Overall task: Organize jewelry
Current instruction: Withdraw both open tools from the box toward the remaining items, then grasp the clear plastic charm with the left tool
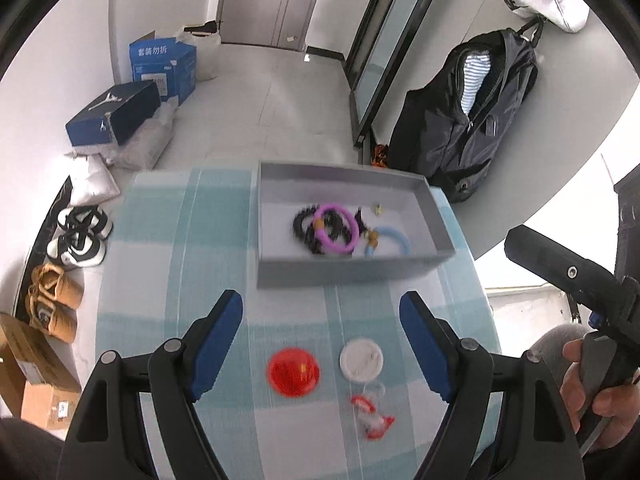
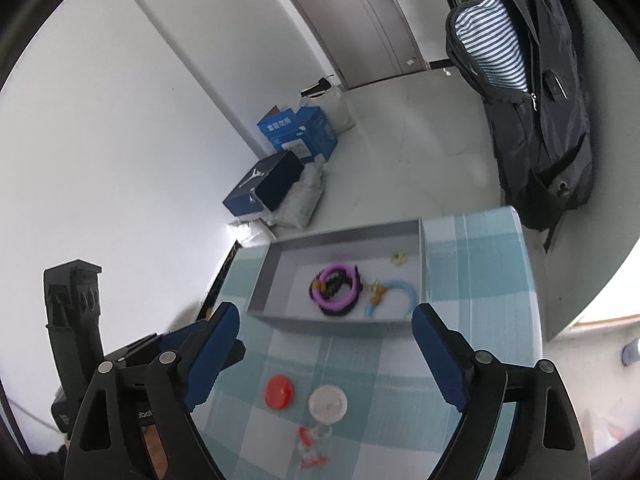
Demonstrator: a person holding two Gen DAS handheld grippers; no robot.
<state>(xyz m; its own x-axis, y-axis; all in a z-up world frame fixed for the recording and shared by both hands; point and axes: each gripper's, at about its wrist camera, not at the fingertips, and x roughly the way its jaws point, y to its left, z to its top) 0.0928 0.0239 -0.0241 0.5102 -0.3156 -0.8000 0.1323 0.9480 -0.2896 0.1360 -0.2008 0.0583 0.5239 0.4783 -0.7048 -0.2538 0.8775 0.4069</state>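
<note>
- Both my grippers are wide apart and hold nothing: the left gripper (image 1: 320,320) and the right gripper (image 2: 324,324) hang over the checked tablecloth (image 1: 168,248), blue pads free.
- Nearest to me, at about 6 o'clock under the left gripper, a small clear and red piece (image 1: 372,416) lies on the cloth; it is blurred, so I cannot say what kind of jewelry it is.
- Just beyond it, a round red cap (image 1: 294,370) at 7 o'clock and a round white cap (image 1: 361,360) at 5 o'clock sit side by side, apart from each other. They look like hard, smooth plastic.
- Farther, at 12 o'clock, stands the grey tray (image 1: 340,274), shallow, with straight walls like stiff card.
- Inside it lie a black beaded bracelet (image 1: 304,228), a smooth purple ring bracelet (image 1: 336,230) over it, a pale blue bracelet (image 1: 394,238), and a tiny gold piece (image 1: 378,209).
- I judge the task mostly done: most jewelry is in the tray, and the three things on the cloth remain.
</note>
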